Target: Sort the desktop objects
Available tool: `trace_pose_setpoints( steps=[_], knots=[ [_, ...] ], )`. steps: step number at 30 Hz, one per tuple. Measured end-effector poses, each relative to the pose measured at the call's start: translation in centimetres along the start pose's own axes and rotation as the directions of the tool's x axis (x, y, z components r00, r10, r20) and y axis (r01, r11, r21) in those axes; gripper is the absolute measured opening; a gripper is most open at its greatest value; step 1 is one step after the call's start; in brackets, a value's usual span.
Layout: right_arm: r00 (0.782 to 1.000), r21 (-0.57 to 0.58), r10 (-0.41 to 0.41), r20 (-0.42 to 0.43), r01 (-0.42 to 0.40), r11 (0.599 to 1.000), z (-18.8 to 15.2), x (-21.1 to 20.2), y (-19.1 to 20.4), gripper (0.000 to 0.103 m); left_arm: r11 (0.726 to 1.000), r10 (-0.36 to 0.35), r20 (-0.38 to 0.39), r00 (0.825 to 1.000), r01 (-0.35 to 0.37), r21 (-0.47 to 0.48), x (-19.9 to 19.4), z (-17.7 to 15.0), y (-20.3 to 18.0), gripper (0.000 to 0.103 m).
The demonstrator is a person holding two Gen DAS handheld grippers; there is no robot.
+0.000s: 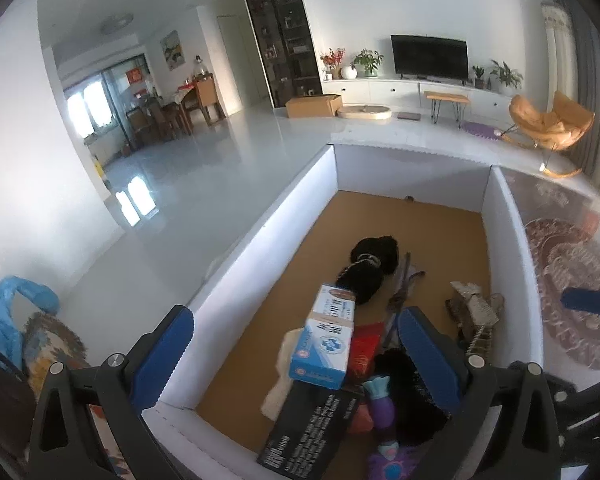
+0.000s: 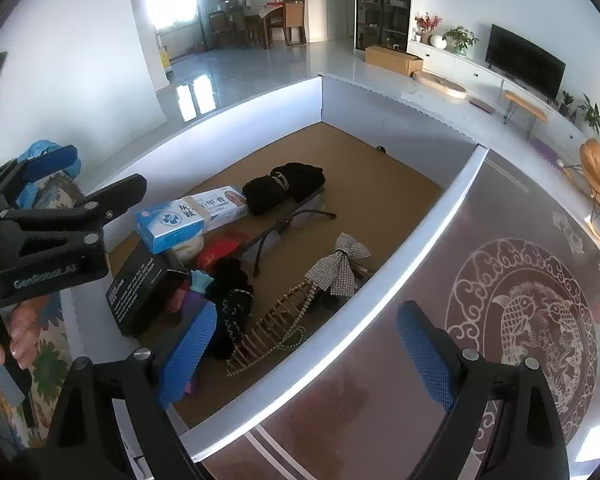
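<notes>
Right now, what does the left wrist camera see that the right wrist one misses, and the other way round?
Only the left wrist view shows the purple toy in the box's near corner. Only the right wrist view shows the left gripper from outside, a hand, and the fish pattern on the table. Both show the white-walled box, the blue medicine carton, the black bundle and the television.

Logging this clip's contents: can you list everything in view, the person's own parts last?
bin: 1, white walls, brown floor, on the table
medicine box: 1, blue and white, atop the pile
black box: 1, black, near left corner
black cloth: 1, bin middle
glasses: 1, dark, beside the cloth
bow: 1, silver, right side
bead clip: 1, beige, near wall
table: 1, brown, fish pattern
left claw: 1, blue pads, open, empty
right claw: 1, blue pads, open, empty
hand: 1, left edge
</notes>
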State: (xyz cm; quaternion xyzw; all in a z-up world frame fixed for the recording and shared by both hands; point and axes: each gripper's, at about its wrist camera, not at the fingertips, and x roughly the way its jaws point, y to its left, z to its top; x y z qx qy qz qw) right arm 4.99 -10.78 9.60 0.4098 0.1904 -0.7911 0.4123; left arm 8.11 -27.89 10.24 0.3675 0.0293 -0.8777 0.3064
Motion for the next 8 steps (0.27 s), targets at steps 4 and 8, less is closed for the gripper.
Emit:
trace_pose_setpoints(
  steps=[4,8],
  knots=[
    [1.000,-0.014,-0.011,0.003,0.011,1.000,0.1,0.0,0.3,0.092,0.994,-0.052,-0.024,0.998,0.049,-0.096,0.3,-0.1,1.2,0.103],
    [1.000,-0.032,-0.018,0.006,0.018,0.999,0.3,-0.1,0.7,0.092,0.992,-0.016,0.020,1.000,0.018,-0.128,-0.6,-0.3,1.6,0.103]
  ],
)
